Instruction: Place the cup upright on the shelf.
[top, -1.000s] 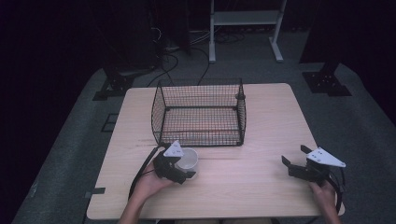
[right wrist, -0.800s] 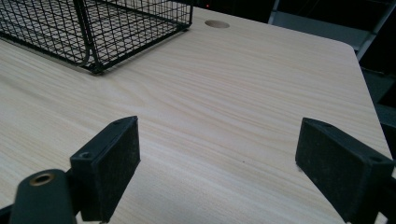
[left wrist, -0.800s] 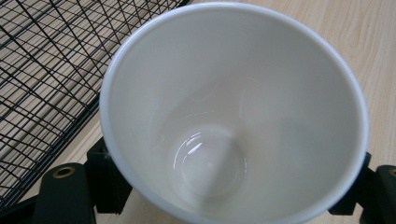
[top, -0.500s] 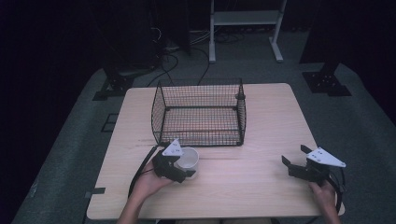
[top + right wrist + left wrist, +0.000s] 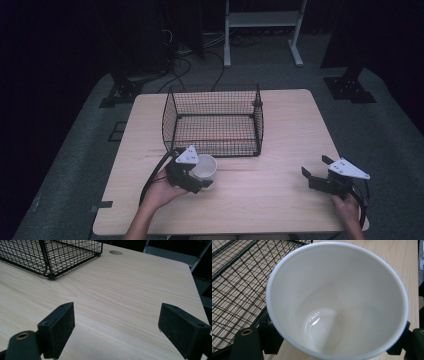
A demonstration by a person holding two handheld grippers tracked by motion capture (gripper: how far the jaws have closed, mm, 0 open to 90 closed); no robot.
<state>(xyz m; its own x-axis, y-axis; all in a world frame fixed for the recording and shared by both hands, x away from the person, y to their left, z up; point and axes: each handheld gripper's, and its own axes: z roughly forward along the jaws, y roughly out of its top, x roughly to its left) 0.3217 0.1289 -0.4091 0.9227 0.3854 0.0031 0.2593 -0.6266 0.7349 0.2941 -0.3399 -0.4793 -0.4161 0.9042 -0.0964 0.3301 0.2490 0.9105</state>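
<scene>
Dim, dark surroundings; evenly lit table (image 5: 280, 145); soft glare inside blurred, close white cup (image 5: 337, 302).

White cup (image 5: 337, 302) seen from above between black jaws, empty inside, wire basket (image 5: 234, 282) at left, table (image 5: 387, 250) beyond.

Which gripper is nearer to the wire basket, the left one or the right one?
Left. The left gripper, shut on the white cup, is just in front of the wire basket. The right gripper is open, off near the table's right edge.
</scene>
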